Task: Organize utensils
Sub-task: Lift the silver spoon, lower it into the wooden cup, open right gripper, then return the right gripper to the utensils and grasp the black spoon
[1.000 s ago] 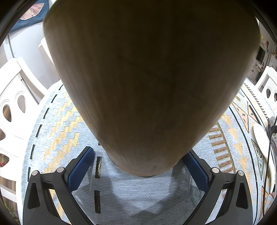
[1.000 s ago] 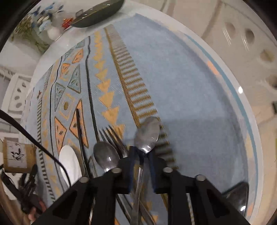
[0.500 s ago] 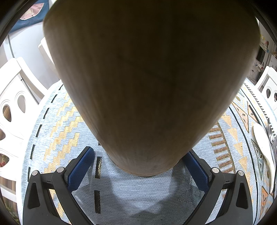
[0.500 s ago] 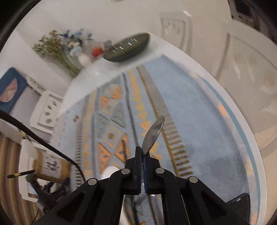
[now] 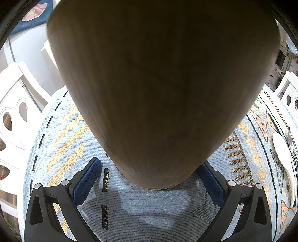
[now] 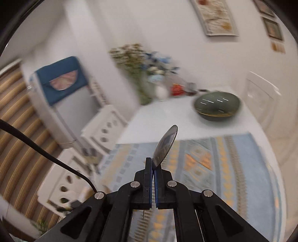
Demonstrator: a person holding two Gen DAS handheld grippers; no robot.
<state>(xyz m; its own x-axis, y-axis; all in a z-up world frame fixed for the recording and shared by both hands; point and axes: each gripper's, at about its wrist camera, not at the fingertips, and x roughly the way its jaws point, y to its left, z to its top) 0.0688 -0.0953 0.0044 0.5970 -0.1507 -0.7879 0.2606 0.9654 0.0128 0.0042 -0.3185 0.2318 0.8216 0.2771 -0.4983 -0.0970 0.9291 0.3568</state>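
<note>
The right gripper (image 6: 153, 168) pinches a shiny metal spoon (image 6: 164, 145) thinly by its neck, so it may twist loose, while the left gripper (image 5: 149, 178) clasps the tall wooden holder (image 5: 160, 89).

One wooden holder (image 5: 160, 89), one metal spoon (image 6: 164, 147), one white spoon (image 5: 285, 162), one dark bowl (image 6: 217, 107).

1. A light-blue patterned cloth (image 5: 61, 141) with gold zigzags and triangles covers the tabletop (image 6: 167, 115).
2. White chairs (image 5: 13, 104) with oval cut-outs stand beside it.
3. A dark green bowl (image 6: 217, 106) sits on the bare far part of the tabletop, near a bunch of dried flowers (image 6: 137, 61).
4. Framed pictures (image 6: 216, 16) hang on the wall.
5. A blue cover (image 6: 59, 78) drapes over a white appliance.
</note>
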